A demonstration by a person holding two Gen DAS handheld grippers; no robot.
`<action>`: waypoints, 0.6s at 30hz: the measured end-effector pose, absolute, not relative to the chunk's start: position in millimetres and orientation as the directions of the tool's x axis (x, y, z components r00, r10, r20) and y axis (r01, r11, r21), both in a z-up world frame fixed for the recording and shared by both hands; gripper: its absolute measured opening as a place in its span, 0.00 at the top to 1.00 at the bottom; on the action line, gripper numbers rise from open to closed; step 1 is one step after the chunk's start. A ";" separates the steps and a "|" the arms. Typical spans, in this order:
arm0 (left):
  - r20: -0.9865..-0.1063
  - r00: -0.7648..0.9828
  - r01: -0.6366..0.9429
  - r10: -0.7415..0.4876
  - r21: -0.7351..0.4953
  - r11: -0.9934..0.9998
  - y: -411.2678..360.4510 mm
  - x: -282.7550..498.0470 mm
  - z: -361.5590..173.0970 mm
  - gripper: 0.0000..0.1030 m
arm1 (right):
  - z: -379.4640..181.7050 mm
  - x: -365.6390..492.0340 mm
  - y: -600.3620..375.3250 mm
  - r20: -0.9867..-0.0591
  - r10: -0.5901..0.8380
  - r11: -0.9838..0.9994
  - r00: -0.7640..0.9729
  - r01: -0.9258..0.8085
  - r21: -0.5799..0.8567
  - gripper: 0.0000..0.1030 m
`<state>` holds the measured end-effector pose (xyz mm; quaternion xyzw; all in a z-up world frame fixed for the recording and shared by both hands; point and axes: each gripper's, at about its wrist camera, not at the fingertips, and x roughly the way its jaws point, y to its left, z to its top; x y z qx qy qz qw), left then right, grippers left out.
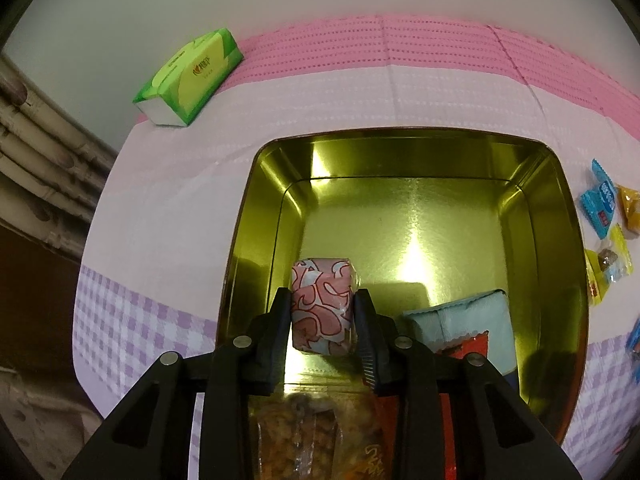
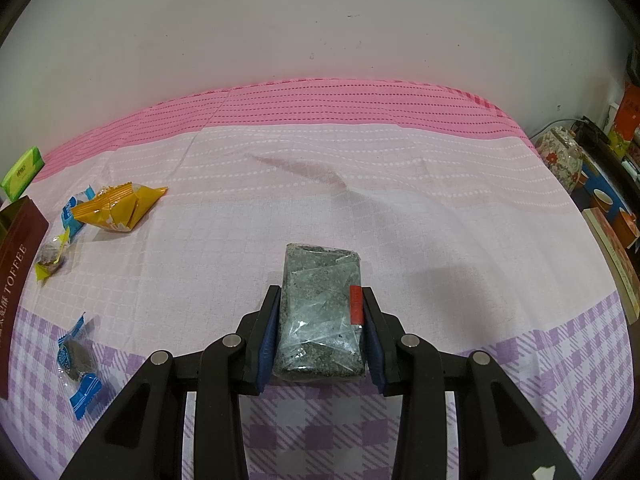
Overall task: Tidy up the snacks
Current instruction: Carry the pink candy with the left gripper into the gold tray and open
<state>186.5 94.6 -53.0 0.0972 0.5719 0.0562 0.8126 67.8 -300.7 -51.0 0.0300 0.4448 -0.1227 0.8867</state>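
Our left gripper [image 1: 322, 312] is closed on a pink swirly snack [image 1: 322, 307], just over the gold tin [image 1: 560, 216]. It looks light & squishy, so we hold its middle. Our right gripper [image 2: 320, 322] squeezes a grey-green snack bar [image 2: 320, 312] by its long sides; it points straight ahead, looks stiff.

Dim, warm indoor light. Bright glare spots flare on the gold tin [image 1: 536, 216] floor and back wall. Soft shadows fall on the tablecloth [image 2: 360, 184]. Fisheye bending curves the edges, with dark vignetted corners; near objects are slightly blurred.
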 end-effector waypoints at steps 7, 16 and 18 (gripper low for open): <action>-0.905 0.384 0.027 0.181 0.207 0.978 93.9 178.9 -38.0 0.55 | -50.5 67.4 -301.0 -0.796 -0.193 0.968 0.574 0.245 -0.058 0.65; -0.858 0.482 0.046 0.175 0.224 0.973 88.7 147.3 -16.1 0.48 | -50.5 67.2 -301.6 -0.796 -0.198 0.967 0.573 0.247 -0.062 0.64; -0.849 0.498 0.041 0.177 0.227 0.973 89.7 137.9 -13.1 0.46 | -50.6 66.9 -302.2 -0.796 -0.204 0.965 0.570 0.254 -0.065 0.62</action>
